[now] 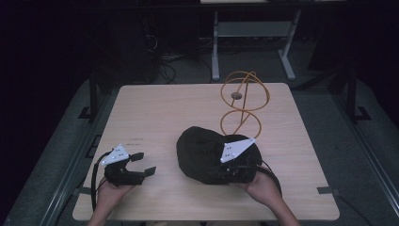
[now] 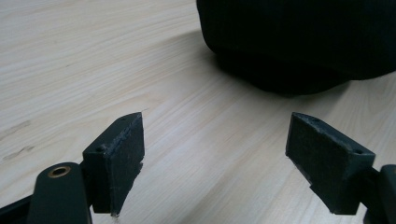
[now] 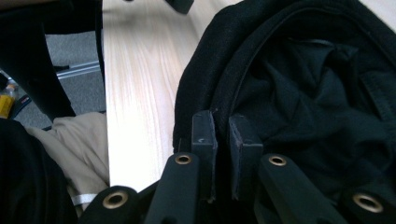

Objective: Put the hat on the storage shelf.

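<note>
A: Near edge first. The right gripper (image 3: 223,135) is pinching the rim of the black cap (image 1: 207,153), jaws pressed almost together with only the fabric edge between them; the right gripper view is looking into the cap's lining.

B: And the left gripper (image 1: 143,164)?

A: Jaws spread wide, nothing between them, sitting low over the bare table (image 1: 155,106) just left of the cap.

B: Step in hand?

A: I'm judging it as the lift: the cap is resting near the table's middle, gripped at its near side. Farther back, the orange wire stand (image 1: 243,101) is standing upright, just behind the cap.

B: Next move?

A: Probably carrying the cap up and onto that stand, keeping the rim pinched firmly.
</note>
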A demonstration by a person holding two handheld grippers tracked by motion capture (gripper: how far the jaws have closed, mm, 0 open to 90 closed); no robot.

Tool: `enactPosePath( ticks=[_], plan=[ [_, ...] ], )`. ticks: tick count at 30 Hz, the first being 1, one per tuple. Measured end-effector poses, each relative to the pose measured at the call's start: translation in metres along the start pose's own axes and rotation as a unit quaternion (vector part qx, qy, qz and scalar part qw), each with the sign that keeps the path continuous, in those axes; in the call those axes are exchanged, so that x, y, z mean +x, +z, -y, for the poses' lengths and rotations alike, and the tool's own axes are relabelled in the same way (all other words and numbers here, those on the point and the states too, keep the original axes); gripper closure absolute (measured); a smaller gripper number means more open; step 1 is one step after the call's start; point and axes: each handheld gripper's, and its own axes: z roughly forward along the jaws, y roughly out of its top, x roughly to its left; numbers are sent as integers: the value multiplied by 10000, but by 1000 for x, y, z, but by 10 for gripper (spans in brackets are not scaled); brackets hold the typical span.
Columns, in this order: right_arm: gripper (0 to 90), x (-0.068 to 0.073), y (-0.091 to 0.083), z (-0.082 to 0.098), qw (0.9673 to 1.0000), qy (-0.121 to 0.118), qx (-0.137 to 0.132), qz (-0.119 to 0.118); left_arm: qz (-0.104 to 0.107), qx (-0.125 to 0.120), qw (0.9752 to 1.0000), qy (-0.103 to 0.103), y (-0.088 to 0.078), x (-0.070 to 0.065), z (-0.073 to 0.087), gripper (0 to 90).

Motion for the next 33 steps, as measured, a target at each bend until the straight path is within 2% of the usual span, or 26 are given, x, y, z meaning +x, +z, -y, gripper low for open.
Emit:
enactPosePath(
  ticks=[18, 19, 22, 25, 30, 33],
  plan=[
    [823, -2, -18, -10, 9992, 138, -362, -105, 331, -51, 9992, 203, 14, -22, -14, 188],
    [823, -2, -20, -11, 9991, 124, -396, -115, 425, -117, 9989, 166, 15, -24, -16, 188],
    [823, -2, -21, -13, 9990, 125, -424, -110, 468, -133, 9986, 204, 15, -26, -19, 188],
    [824, -4, -24, -15, 9987, 116, -485, -96, 563, -211, 9981, 152, 18, -30, -23, 188],
    [823, -7, -26, -21, 9980, 149, -596, -121, 679, -233, 9972, 192, 23, -35, -30, 188],
    [823, -10, -28, -25, 9975, 161, -671, -145, 770, -229, 9963, 309, 29, -40, -37, 188]
  ],
)
